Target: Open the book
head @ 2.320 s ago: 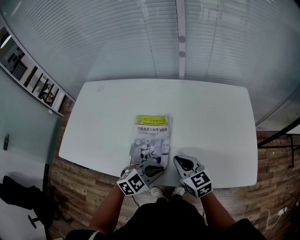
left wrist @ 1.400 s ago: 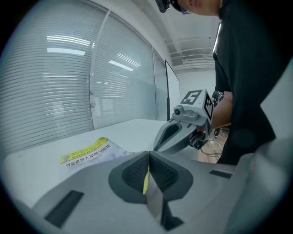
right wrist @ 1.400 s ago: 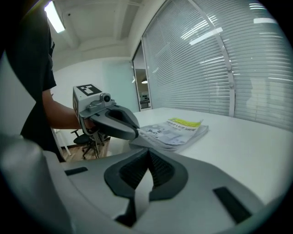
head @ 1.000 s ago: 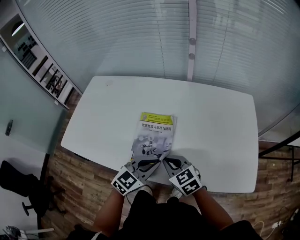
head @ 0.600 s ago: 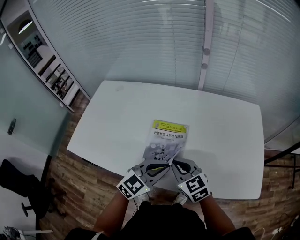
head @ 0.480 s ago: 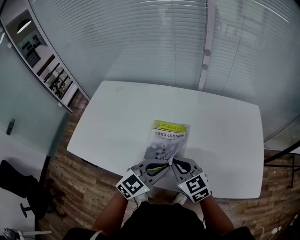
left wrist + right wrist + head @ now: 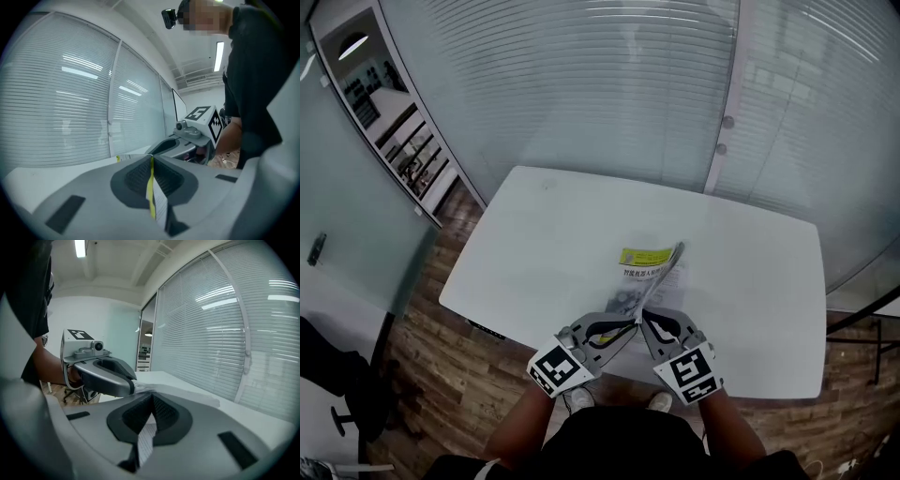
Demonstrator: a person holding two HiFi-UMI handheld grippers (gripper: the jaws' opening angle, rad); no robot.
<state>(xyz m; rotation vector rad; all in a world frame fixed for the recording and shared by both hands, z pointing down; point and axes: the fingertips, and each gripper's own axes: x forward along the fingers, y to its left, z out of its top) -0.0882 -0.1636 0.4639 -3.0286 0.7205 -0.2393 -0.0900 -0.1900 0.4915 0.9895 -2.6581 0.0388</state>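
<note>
Book (image 7: 645, 272) position first: it lies on the white table (image 7: 534, 244), toward the near edge and right in front of you, with its yellow band at the far end. Its right side is lifted off the table, and a thin raised edge runs from the far right corner down toward your two tools.

Your left gripper (image 7: 622, 329) sits at the book's near edge. In the left gripper view its jaws are pressed together on a yellow-edged leaf (image 7: 151, 194), which stands upright in the narrow slot between the ribbed pads. So that tool is clamped on part of the book, not empty.

Your right gripper (image 7: 648, 324) is just beside the left one, their tips almost meeting over the same near edge. In the right gripper view its jaws are also closed, pinching a printed page (image 7: 146, 437) that hangs white between the pads. From that view you see the left gripper (image 7: 103, 376) close at the left, with more of the book's paper spreading out from under its tip.

Each tool carries its marker cube (image 7: 555, 367) toward your body, over the table's edge. Behind the table runs a wall of horizontal blinds (image 7: 581, 84), and wooden floor (image 7: 441, 356) shows at the left.
</note>
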